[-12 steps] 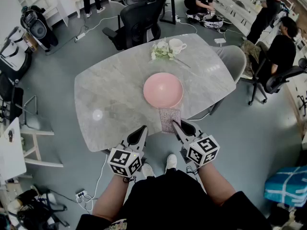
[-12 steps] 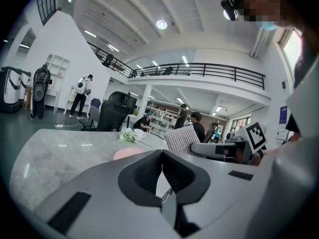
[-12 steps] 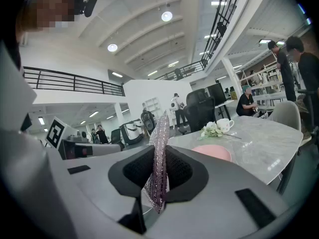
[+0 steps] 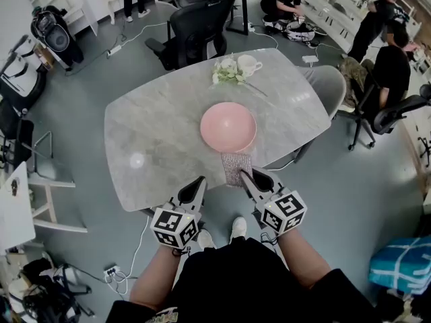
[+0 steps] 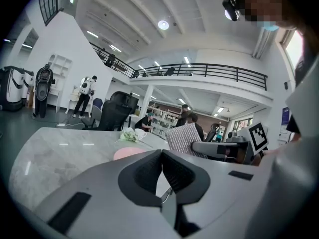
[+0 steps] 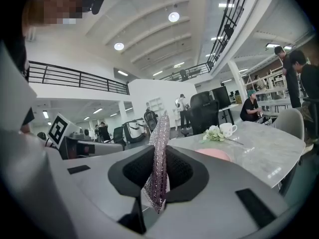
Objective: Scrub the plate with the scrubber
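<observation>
A pink plate [image 4: 228,126] lies in the middle of the grey marble table [image 4: 155,147]; it also shows low in the left gripper view as a pink plate [image 5: 127,153] and in the right gripper view as a pink plate [image 6: 214,154]. My right gripper [image 4: 245,173] is shut on a silvery mesh scrubber [image 4: 236,167], which hangs over the table's near edge just short of the plate. The scrubber [image 6: 159,148] stands upright between the pads. My left gripper [image 4: 200,182] is shut and holds nothing, at the near edge left of the scrubber [image 5: 185,137].
A white cup [image 4: 248,64] and a small bunch of flowers [image 4: 225,71] sit at the table's far side. Office chairs [image 4: 195,25] stand beyond the table and at its right [image 4: 330,86]. People are at the far right [image 4: 394,66]. My feet [image 4: 239,227] are under the near edge.
</observation>
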The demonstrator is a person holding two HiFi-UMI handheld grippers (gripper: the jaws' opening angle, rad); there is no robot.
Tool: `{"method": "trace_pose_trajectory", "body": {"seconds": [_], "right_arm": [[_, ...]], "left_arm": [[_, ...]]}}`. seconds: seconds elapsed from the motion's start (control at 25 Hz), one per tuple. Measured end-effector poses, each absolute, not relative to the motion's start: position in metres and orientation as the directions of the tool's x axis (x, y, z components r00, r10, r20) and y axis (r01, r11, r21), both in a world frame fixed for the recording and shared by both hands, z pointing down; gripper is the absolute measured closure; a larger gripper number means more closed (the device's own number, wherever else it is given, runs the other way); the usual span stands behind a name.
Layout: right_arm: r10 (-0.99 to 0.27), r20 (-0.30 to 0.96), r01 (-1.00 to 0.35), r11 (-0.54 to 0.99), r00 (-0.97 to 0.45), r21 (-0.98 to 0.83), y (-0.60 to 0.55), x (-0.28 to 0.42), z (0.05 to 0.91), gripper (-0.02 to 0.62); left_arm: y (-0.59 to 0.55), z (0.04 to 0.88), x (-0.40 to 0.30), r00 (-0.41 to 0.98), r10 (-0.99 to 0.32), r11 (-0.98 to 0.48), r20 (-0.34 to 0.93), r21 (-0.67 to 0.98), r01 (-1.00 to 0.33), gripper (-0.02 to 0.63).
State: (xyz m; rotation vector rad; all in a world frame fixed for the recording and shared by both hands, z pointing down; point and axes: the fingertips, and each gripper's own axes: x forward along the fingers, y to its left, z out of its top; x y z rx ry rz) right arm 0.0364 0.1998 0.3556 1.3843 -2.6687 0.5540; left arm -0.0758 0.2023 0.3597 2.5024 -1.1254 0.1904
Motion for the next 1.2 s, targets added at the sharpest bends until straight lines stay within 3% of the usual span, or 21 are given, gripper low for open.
{"method": "trace_pose_trajectory", "body": {"seconds": [1.2], "right_arm": [[-0.723, 0.234, -0.748, 0.555, -0.651, -0.365, 0.15, 0.106, 0.374, 0.522]], "left_arm": [[0.174, 0.371, -0.028, 0.566, -0.761, -0.492, 0.318, 0.286, -0.822, 0.588]]}}
